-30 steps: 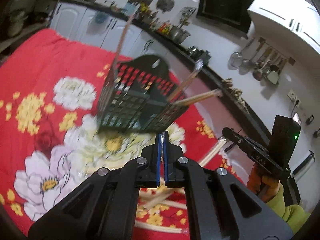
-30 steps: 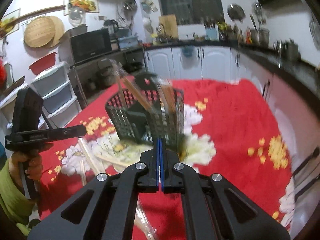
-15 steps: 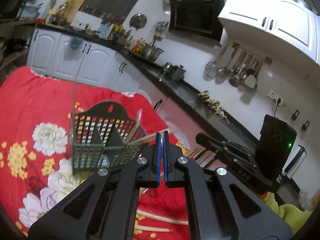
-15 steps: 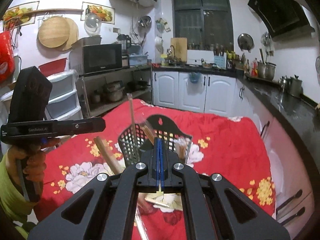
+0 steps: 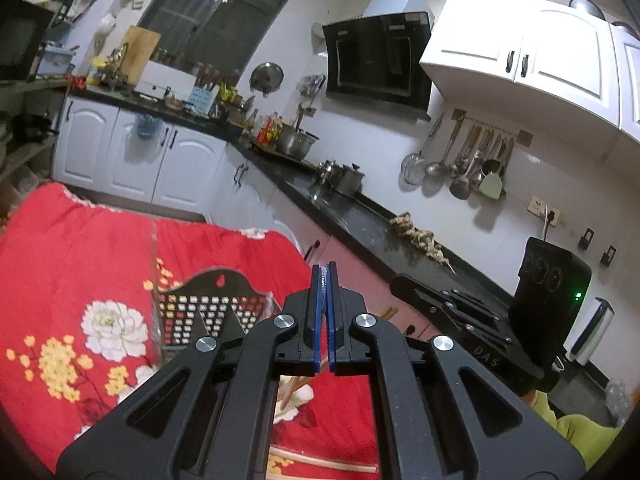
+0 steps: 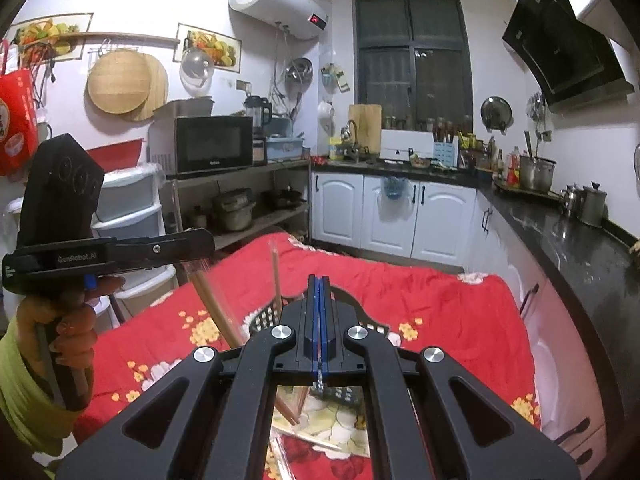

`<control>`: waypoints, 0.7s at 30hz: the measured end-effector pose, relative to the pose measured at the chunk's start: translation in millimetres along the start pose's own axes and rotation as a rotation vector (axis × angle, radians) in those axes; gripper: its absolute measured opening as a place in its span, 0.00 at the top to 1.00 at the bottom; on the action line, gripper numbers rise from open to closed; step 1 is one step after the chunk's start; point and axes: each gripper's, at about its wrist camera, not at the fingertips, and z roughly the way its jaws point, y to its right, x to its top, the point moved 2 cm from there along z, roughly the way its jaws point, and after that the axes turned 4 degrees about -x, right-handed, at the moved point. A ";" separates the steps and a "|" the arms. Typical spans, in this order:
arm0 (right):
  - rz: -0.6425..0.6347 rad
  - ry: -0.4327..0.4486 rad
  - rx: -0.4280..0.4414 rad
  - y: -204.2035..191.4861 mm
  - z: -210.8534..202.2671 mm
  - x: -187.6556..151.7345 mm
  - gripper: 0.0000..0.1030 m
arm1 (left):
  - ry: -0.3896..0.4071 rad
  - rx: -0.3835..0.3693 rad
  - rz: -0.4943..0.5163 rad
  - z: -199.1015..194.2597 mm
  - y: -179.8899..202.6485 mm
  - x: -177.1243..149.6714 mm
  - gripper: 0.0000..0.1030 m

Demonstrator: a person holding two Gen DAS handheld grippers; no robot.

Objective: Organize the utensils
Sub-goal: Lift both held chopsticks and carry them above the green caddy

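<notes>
A black mesh utensil basket (image 5: 208,312) stands on the red flowered cloth (image 5: 60,264); it also shows in the right wrist view (image 6: 266,318), mostly behind my gripper. Wooden chopsticks (image 6: 214,306) stick up out of it. More chopsticks (image 5: 320,458) lie loose on the cloth near me. My left gripper (image 5: 324,312) is shut and empty, raised above and behind the basket. My right gripper (image 6: 319,324) is shut and empty, also raised behind the basket. Each gripper shows in the other's view, the right one (image 5: 460,316) and the left one (image 6: 112,248).
The cloth-covered table (image 6: 460,320) has a black kitchen counter (image 5: 360,220) along its right side and white cabinets (image 6: 392,216) beyond its far end. A shelf with a microwave (image 6: 212,148) and plastic drawers (image 6: 128,216) stands to the left.
Both grippers have risen and tilted up away from the basket, which now sits lower and smaller in both views. Both stayed shut and empty.
</notes>
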 end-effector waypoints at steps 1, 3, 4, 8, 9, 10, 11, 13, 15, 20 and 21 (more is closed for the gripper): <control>-0.004 0.007 0.005 -2.3 -0.1 4.4 0.99 | 0.008 0.004 0.004 -2.1 0.4 2.9 1.00; -0.014 0.019 0.016 -7.5 1.4 13.9 0.99 | 0.028 0.016 0.014 -7.4 1.5 11.7 1.00; -0.021 0.024 0.019 -10.4 2.9 18.7 0.99 | 0.036 0.022 0.019 -9.4 1.9 15.5 1.00; -0.047 0.045 0.027 -22.6 9.7 38.1 0.99 | 0.062 0.039 0.040 -18.1 1.9 30.4 1.00; -0.050 0.047 0.029 -25.0 11.4 41.4 0.99 | 0.070 0.044 0.045 -19.8 2.2 34.8 1.00; -0.050 0.049 0.033 -26.8 14.1 46.3 0.99 | 0.075 0.049 0.047 -20.9 2.1 37.2 1.00; -0.049 0.052 0.034 -28.2 15.4 49.1 0.99 | 0.084 0.053 0.047 -21.8 1.2 42.2 1.00; -0.049 0.057 0.035 -30.9 20.3 57.2 0.99 | 0.097 0.064 0.047 -22.3 -0.2 51.1 1.00; -0.045 0.063 0.033 -31.1 25.1 65.6 0.99 | 0.109 0.075 0.051 -22.2 -1.0 57.3 1.00; -0.041 0.085 0.002 -26.8 33.5 88.1 0.99 | 0.140 0.103 0.062 -19.7 -3.6 76.8 1.00; -0.040 0.087 -0.003 -26.1 34.8 91.3 0.99 | 0.144 0.107 0.062 -19.0 -4.8 80.2 1.00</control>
